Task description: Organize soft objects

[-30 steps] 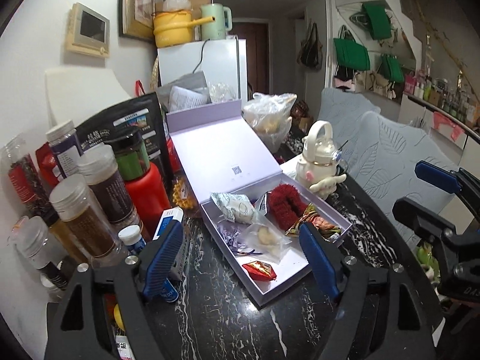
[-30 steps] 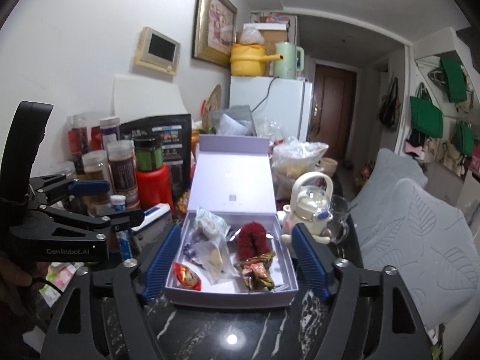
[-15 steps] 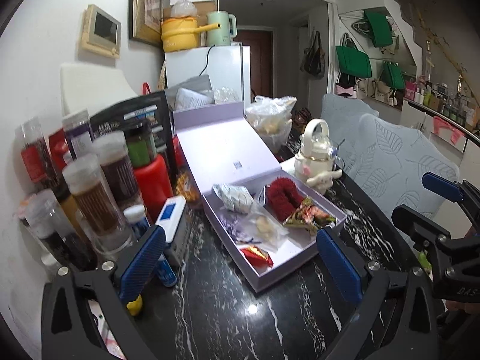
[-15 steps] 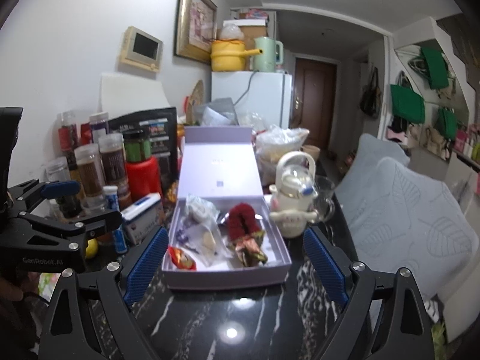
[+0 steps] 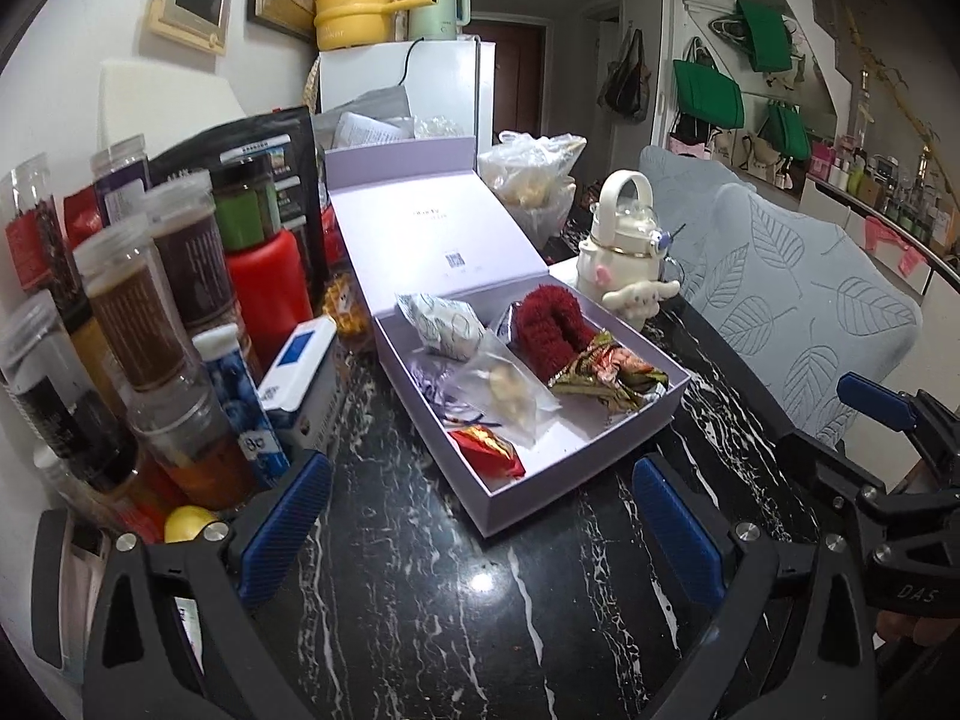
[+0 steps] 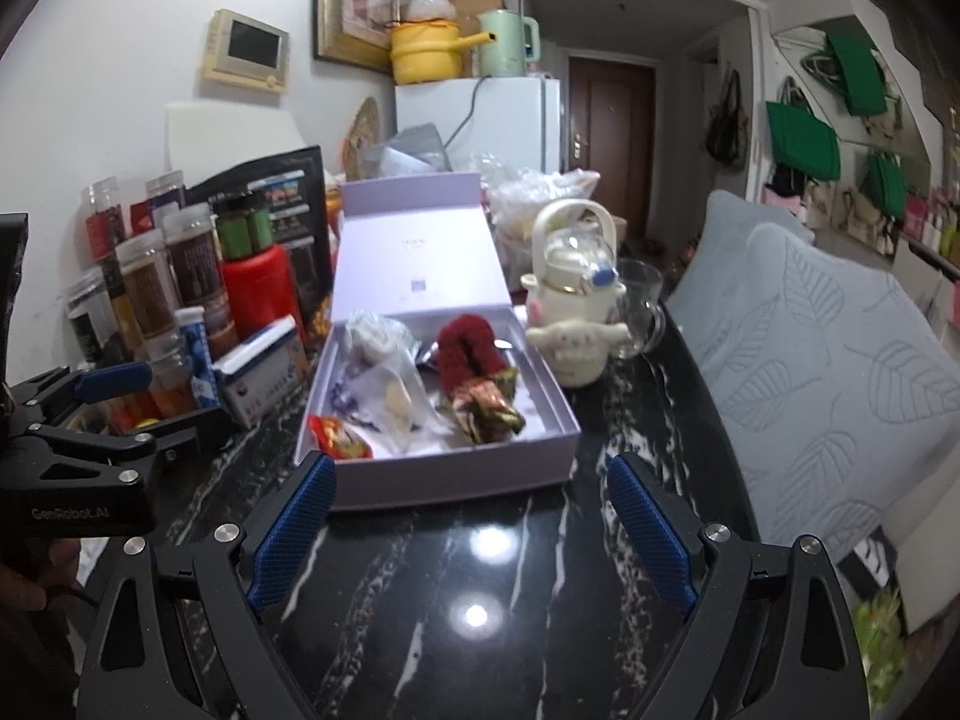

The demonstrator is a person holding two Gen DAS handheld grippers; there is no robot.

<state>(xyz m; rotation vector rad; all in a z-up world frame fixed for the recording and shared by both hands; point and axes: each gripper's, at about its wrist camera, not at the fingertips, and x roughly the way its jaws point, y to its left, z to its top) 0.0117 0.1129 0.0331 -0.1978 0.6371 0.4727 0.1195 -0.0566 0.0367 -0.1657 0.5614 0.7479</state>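
Left gripper (image 5: 480,516): jaws spread wide, nothing between — held over the black marble table (image 5: 420,600).
Right gripper (image 6: 471,516): jaws spread, empty.
Open lilac cardboard box (image 5: 576,474): set on the table, lid raised.
Fuzzy dark-red soft piece (image 5: 549,330): one — laid at the box's far end, among crinkled wrappers.

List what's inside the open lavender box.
Box holds a red fuzzy scrunchie, patterned scrunchie, white pouch, clear bag, red packet. Whatever lies beneath them is covered.
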